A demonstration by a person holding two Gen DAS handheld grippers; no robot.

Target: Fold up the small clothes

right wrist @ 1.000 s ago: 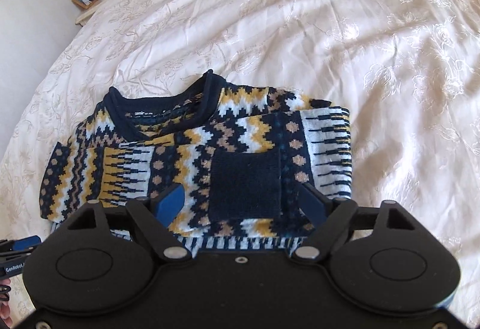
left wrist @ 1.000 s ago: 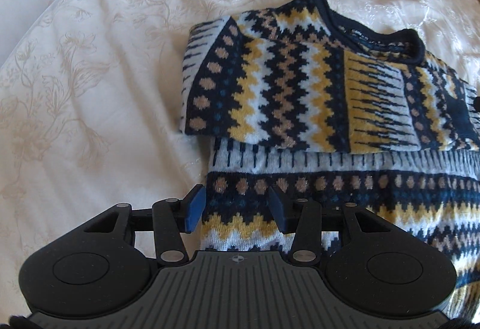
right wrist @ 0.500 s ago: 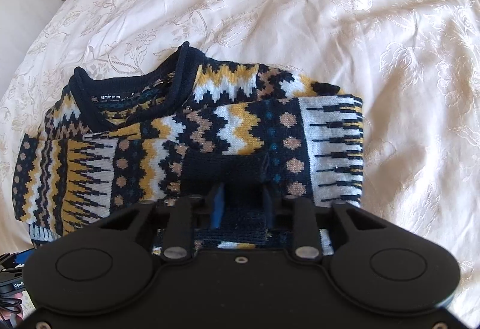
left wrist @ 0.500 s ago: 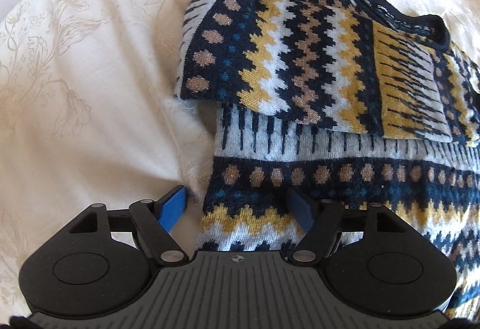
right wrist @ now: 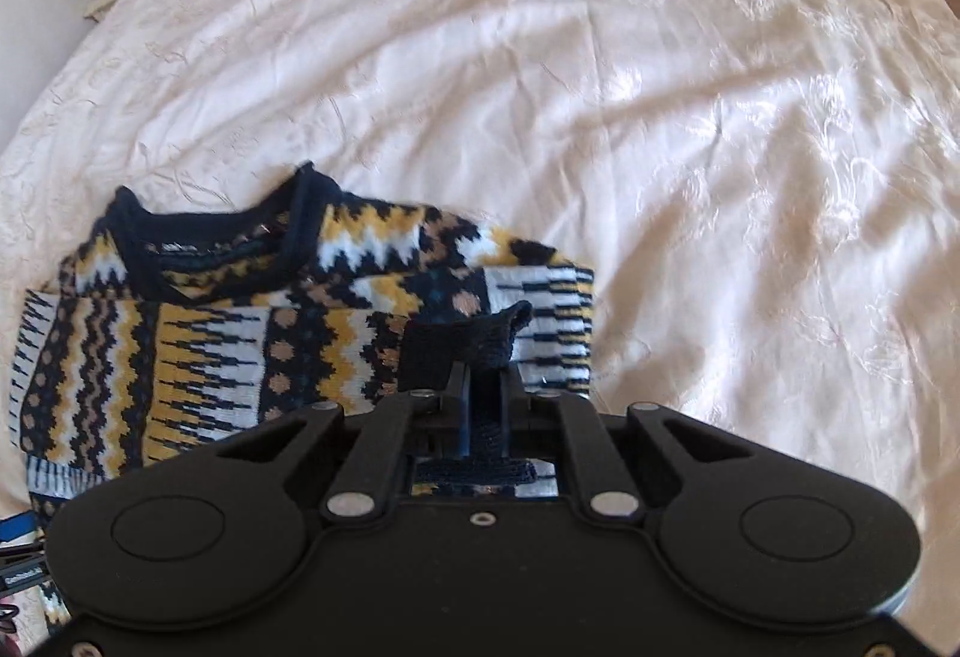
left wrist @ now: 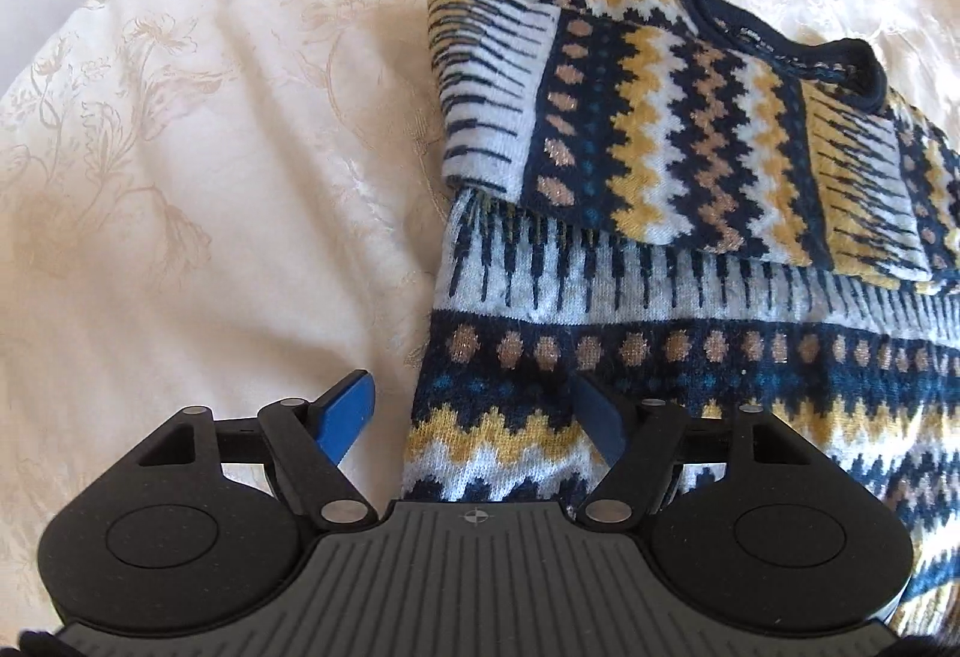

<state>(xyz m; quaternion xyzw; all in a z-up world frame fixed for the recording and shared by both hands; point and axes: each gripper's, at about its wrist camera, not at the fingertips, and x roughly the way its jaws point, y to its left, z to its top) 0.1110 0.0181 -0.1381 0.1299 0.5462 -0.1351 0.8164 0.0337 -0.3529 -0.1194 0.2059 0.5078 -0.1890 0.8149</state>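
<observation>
zigzag knit sweater (left wrist: 690,147), glossy embroidered bedspread (left wrist: 210,147)

The sweater (left wrist: 690,213) was a thick knitted cloth, matt and slightly fuzzy, with a few glinting threads in its tan diamonds; its navy neckband (right wrist: 300,231) was a ribbed knit. The bedspread (left wrist: 210,177) was a smooth cream cloth with a soft sheen and a woven floral relief, creased in places. The left gripper (left wrist: 474,420) was matt black plastic, finely grained, with small bright metal pins and a ribbed grey panel; its fingers (left wrist: 348,414) bore smooth blue pads. The right gripper (right wrist: 485,387) had the same matt black plastic.
</observation>
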